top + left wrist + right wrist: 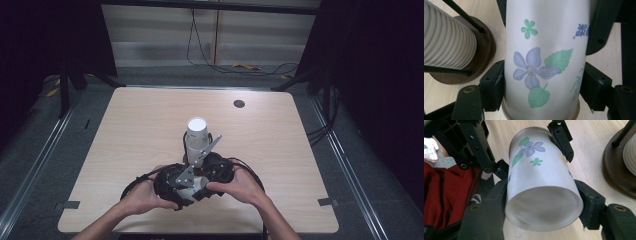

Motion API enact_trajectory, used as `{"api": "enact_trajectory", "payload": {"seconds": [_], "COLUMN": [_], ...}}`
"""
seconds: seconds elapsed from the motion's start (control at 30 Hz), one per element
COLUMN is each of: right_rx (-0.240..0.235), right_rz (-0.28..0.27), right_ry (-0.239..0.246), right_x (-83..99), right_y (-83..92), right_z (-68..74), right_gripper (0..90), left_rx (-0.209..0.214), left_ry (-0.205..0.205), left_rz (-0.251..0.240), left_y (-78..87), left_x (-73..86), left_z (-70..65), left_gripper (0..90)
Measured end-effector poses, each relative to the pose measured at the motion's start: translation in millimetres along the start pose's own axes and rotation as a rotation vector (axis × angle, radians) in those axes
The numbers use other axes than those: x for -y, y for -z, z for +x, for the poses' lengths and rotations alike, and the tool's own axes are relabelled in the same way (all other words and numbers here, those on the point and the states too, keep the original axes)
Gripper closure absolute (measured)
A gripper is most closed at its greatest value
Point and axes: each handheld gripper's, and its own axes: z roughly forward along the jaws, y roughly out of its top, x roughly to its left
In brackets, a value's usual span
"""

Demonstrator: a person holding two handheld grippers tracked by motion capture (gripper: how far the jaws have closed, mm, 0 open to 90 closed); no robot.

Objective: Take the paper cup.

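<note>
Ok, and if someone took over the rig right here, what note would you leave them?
Left tongs: shut on the flowered paper cup, pads on both its sides.
Right tongs: shut on the same cup, near its base, which faces that camera.
Where things are: the cup is held at the near side of the table, just in front of the stack of ribbed cups on its wooden stand.
Done: the cup is gripped by both tongs.
Left: probably release one pair and place the cup; keep clear of the stand's rods.
</note>
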Motion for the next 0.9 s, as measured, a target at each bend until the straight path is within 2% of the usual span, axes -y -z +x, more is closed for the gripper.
{"api": "enact_trajectory", "payload": {"seconds": [0.13,0.37,0.63,0.83,0.9], "right_rx": [0.001,0.009,0.016,0.025,0.027], "right_rz": [-0.021,-0.032,-0.056,-0.066,-0.070], "right_ry": [0.006,0.004,-0.003,-0.008,-0.013], "right_x": [0.8,1.6,6.6,9.4,10.3], "right_y": [3.9,6.8,11.8,15.0,16.2], "right_z": [0.6,2.6,6.2,5.4,5.2], "right_gripper": [36.6,37.3,37.3,37.3,37.3], "left_rx": [-0.010,-0.001,0.040,0.047,0.069], "left_ry": [0.016,0.022,0.064,0.090,0.111], "left_rz": [-0.033,-0.050,-0.172,-0.224,-0.256], "left_y": [1.2,4.3,6.3,13.0,16.8], "left_x": [0.5,2.7,10.1,13.7,15.1], "left_z": [0.0,0.7,4.9,8.2,9.2], "left_gripper": [29.4,27.3,23.8,20.1,18.7]}}
